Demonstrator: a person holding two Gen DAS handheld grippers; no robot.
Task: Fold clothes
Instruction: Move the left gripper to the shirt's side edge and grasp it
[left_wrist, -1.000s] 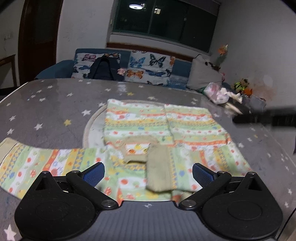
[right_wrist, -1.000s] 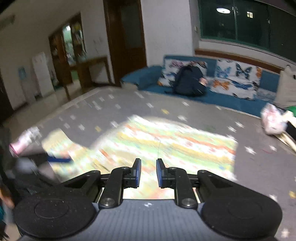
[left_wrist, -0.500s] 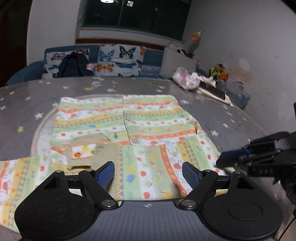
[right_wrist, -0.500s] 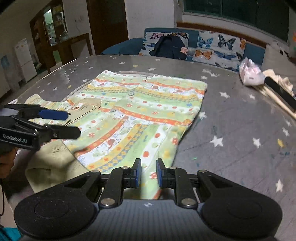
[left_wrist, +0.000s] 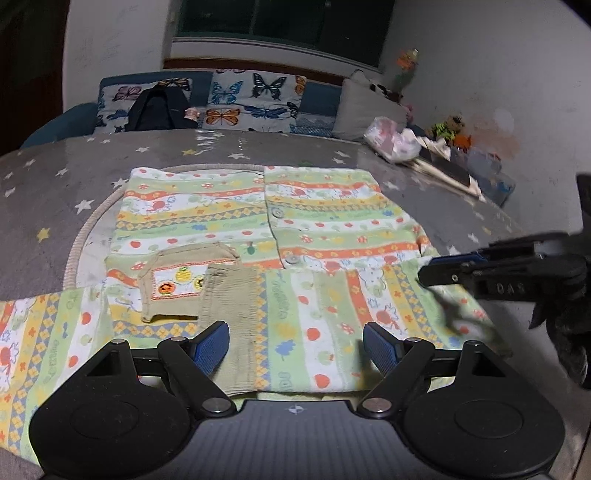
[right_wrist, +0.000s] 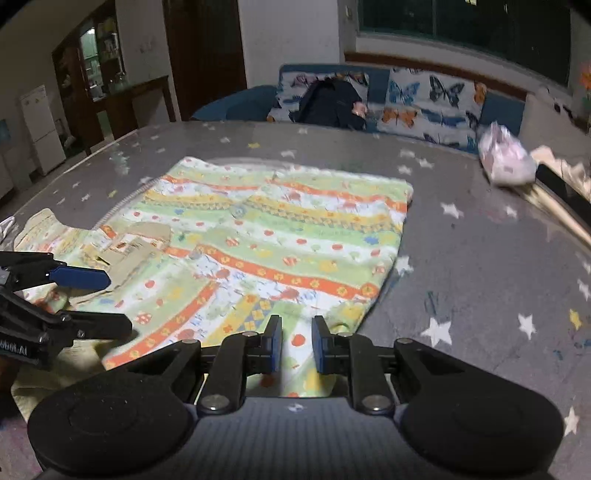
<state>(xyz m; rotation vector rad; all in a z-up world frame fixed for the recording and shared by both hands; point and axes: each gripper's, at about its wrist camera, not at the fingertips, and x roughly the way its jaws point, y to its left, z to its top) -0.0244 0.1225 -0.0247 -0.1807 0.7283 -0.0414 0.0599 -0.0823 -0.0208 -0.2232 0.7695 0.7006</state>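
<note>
A small striped children's cardigan lies flat on the grey star-patterned table, its buttoned front up and its hem toward the far sofa. One sleeve is folded across the garment near the collar, its beige ribbed cuff lying just beside the collar label. The other sleeve runs off toward the left edge of the left wrist view and is cut off there, so its end cannot be seen.

The left gripper hovers over the folded sleeve with its blue-padded fingers spread wide, nothing between them. Its own body hides the nearest edge of the cloth. The right gripper sits low over the sleeve's shoulder end, its pads drawn near together with a narrow gap left; patterned cloth shows through that gap, but whether the pads pinch any of it cannot be told, since the gripper body covers the cloth below. In the left wrist view the same gripper reaches in from the right, seen side-on and partly cropped.

The right wrist view is slightly blurred, so the fabric print there is soft. A pinkish plastic bag and some sticks lie near the far right table edge; what is in the bag is not clear. A dark backpack rests on the sofa among butterfly cushions
</note>
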